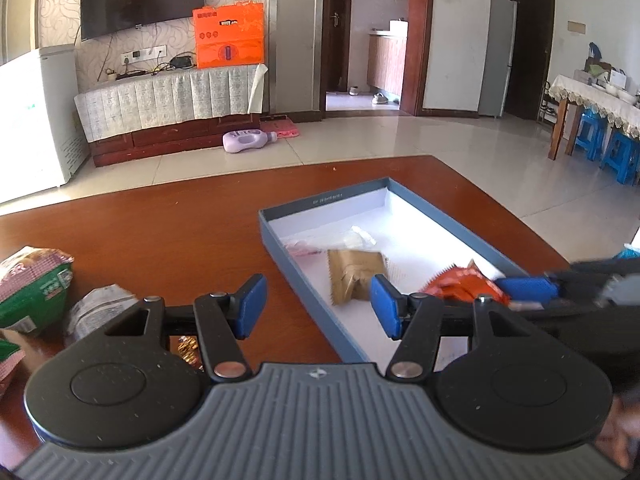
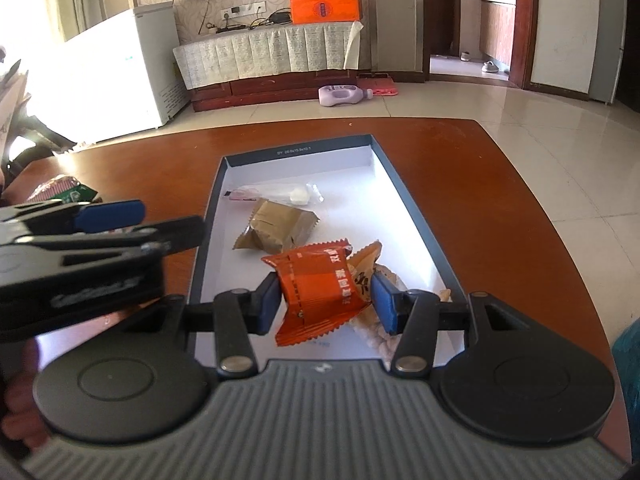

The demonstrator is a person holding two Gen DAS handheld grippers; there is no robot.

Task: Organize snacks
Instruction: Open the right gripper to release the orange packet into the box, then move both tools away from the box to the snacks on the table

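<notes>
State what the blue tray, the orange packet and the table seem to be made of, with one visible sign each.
Blue tray: probably cardboard, matte; thin straight walls, white paper-like lining.
Orange packet: plastic or foil film, slightly glossy; crinkles, serrated sealed edges.
Table: wood or veneer, lacquered; reddish-brown with a sheen.

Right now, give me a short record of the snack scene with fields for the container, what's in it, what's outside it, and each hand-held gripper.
container: blue tray with white floor, on the brown table
in tray: clear-wrapped snack, brown packet, tan packet
right hand-held gripper: over the tray's near end, pads against the orange packet
left hand-held gripper: open, nothing between its pads, beside the tray's left wall
outside tray: green-and-pink bag and silver packet on the table, left of the tray
</notes>
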